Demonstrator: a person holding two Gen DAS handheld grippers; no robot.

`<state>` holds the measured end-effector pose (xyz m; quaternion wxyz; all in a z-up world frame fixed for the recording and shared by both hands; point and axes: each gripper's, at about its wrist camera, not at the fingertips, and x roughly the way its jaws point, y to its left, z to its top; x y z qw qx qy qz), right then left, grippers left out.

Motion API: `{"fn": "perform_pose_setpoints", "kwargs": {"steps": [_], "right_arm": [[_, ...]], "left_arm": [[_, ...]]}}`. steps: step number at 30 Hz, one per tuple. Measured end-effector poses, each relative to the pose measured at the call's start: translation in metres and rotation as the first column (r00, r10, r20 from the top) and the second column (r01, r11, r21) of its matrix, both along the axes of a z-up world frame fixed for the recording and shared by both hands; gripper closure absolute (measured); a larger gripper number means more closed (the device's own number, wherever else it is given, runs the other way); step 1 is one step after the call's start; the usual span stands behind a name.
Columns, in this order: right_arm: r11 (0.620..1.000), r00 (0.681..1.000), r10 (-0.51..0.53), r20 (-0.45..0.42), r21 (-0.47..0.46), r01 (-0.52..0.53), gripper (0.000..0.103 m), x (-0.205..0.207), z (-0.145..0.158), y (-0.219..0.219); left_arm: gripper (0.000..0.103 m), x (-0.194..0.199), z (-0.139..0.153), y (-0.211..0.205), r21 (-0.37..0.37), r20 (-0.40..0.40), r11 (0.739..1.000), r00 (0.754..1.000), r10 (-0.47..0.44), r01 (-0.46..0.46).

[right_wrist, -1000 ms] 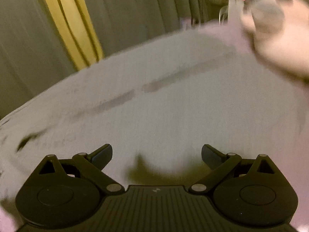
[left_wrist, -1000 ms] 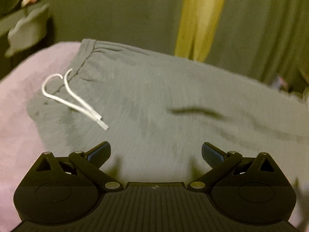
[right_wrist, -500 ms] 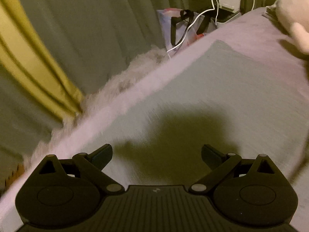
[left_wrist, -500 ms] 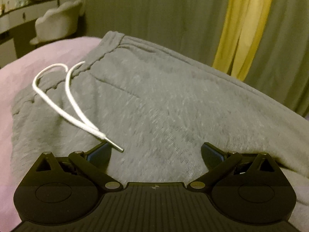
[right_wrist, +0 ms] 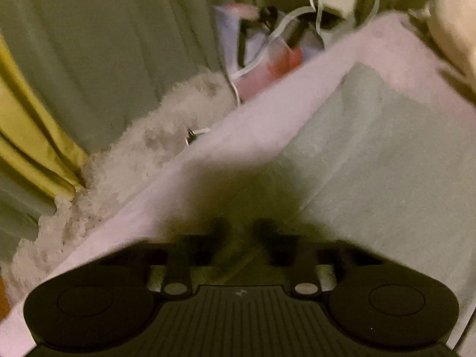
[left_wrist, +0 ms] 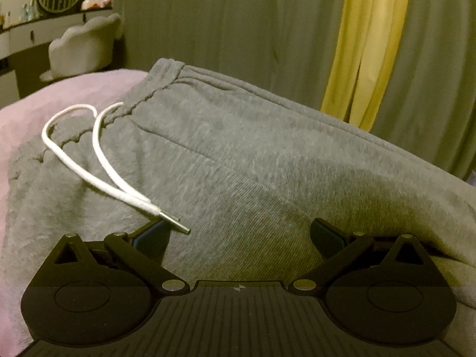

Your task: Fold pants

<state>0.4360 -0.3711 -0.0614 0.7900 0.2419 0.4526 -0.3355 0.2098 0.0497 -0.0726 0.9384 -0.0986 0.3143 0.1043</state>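
Note:
Grey sweatpants (left_wrist: pixel 253 160) lie on a pink bed cover (left_wrist: pixel 59 95), waistband at the far left. A white drawstring (left_wrist: pixel 98 154) with a metal tip lies on the fabric, its tip just in front of my left fingers. My left gripper (left_wrist: pixel 238 235) is open, low over the upper pants near the near edge. In the right wrist view a pant leg (right_wrist: pixel 372 160) runs toward the far right. My right gripper (right_wrist: pixel 242 232) has its fingers close together right at the leg's edge. The view is blurred; whether cloth is pinched cannot be told.
Grey and yellow curtains (left_wrist: pixel 366 44) hang behind the bed. A white chair (left_wrist: pixel 83 47) and a shelf stand at the far left. Beside the bed's far edge are a fluffy white rug (right_wrist: pixel 134 154), a bag with cables (right_wrist: pixel 267 38) and a cream plush toy (right_wrist: pixel 452 23).
My left gripper has dropped closer to the pants near the drawstring and stays open. My right gripper has swung toward the leg end and its fingers have closed from wide open to nearly together.

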Motion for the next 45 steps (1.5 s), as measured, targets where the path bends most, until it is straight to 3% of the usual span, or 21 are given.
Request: {"fn": "perform_pose_setpoints", "kwargs": {"steps": [5,10,13,15,16,20,22,24,25,28,30,31,32,33,36,38,40,42,44,45], "right_arm": [[0.994,0.987,0.106,0.118,-0.036,-0.102,0.099,-0.057,0.026,0.003],[0.986,0.938,0.157,0.309,-0.106,-0.130,0.099,-0.206,0.053,0.024],[0.995,0.941,0.098,0.323,-0.035,-0.091,0.099,-0.289,0.022,0.036],[0.998,0.952,0.050,0.302,0.021,-0.059,0.101,-0.318,-0.008,0.037],[0.998,0.932,0.043,0.359,0.027,-0.057,0.101,-0.331,-0.015,0.036],[0.996,0.919,0.064,0.389,0.028,-0.081,0.098,-0.322,-0.010,0.027],[0.994,0.924,0.104,0.368,-0.055,-0.090,0.085,-0.319,-0.005,0.032],[0.981,0.929,0.149,0.339,-0.169,-0.095,0.041,-0.317,-0.005,0.038],[0.968,0.930,0.169,0.325,-0.232,-0.095,0.033,-0.316,-0.004,0.042],[0.942,0.925,0.205,0.321,-0.320,-0.098,0.030,-0.310,0.001,0.038],[0.928,0.907,0.258,0.333,-0.348,-0.136,0.029,-0.303,0.003,0.040],[0.917,0.902,0.281,0.327,-0.368,-0.153,0.028,-0.301,0.004,0.043],[0.900,0.905,0.302,0.300,-0.403,-0.166,0.027,-0.293,0.003,0.044],[0.885,0.907,0.318,0.277,-0.431,-0.178,0.027,-0.286,0.002,0.044],[0.845,0.920,0.359,0.156,-0.473,-0.250,0.028,-0.256,-0.004,0.038],[0.822,0.938,0.335,0.091,-0.515,-0.243,0.030,-0.244,-0.005,0.031],[0.870,0.963,0.250,0.099,-0.459,-0.179,0.047,-0.233,-0.004,0.006],[0.919,0.975,0.200,0.100,-0.363,-0.151,0.071,-0.223,-0.009,-0.018],[0.931,0.981,0.171,0.095,-0.340,-0.129,0.096,-0.216,-0.002,-0.034],[0.946,0.981,0.153,0.119,-0.304,-0.110,0.096,-0.218,0.006,-0.042]], "left_arm": [[0.000,0.001,0.001,0.007,-0.047,0.001,0.999,1.000,-0.003,0.003],[0.000,-0.002,0.006,0.013,-0.098,0.038,0.995,0.999,0.010,-0.006],[0.000,-0.003,0.018,0.021,-0.173,0.073,0.985,0.997,0.014,-0.001],[0.000,0.000,0.032,0.027,-0.213,0.084,0.977,0.996,-0.006,0.024],[0.000,0.001,0.041,0.030,-0.223,0.097,0.974,0.995,-0.003,0.025],[0.000,0.022,0.069,0.043,-0.253,0.161,0.967,0.987,0.028,0.014],[0.000,0.056,0.072,0.049,-0.252,0.130,0.967,0.991,-0.013,0.046],[0.000,0.102,0.071,0.052,-0.210,0.036,0.976,0.998,-0.057,0.064],[0.000,0.123,0.070,0.052,-0.190,0.008,0.978,0.997,-0.081,0.081],[0.000,0.175,0.060,0.054,-0.194,-0.097,0.976,0.989,-0.116,0.095],[0.001,0.204,0.048,0.060,-0.235,-0.179,0.971,0.980,-0.087,0.044],[0.003,0.216,0.042,0.063,-0.269,-0.205,0.963,0.975,-0.088,0.030],[0.016,0.225,0.036,0.065,-0.293,-0.227,0.956,0.970,-0.086,0.016],[0.024,0.232,0.031,0.067,-0.298,-0.242,0.954,0.967,-0.082,0.007],[0.029,0.245,0.029,0.065,-0.277,-0.248,0.961,0.966,-0.079,0.007],[0.051,0.249,0.032,0.064,-0.272,-0.247,0.962,0.965,-0.089,0.019],[0.065,0.252,0.030,0.071,-0.285,-0.251,0.958,0.963,-0.099,0.025],[0.085,0.249,0.031,0.078,-0.299,-0.258,0.954,0.961,-0.096,0.015],[0.089,0.229,0.039,0.089,-0.350,-0.237,0.937,0.968,-0.082,-0.006],[0.090,0.223,0.044,0.095,-0.376,-0.215,0.927,0.974,-0.077,-0.010]]}}
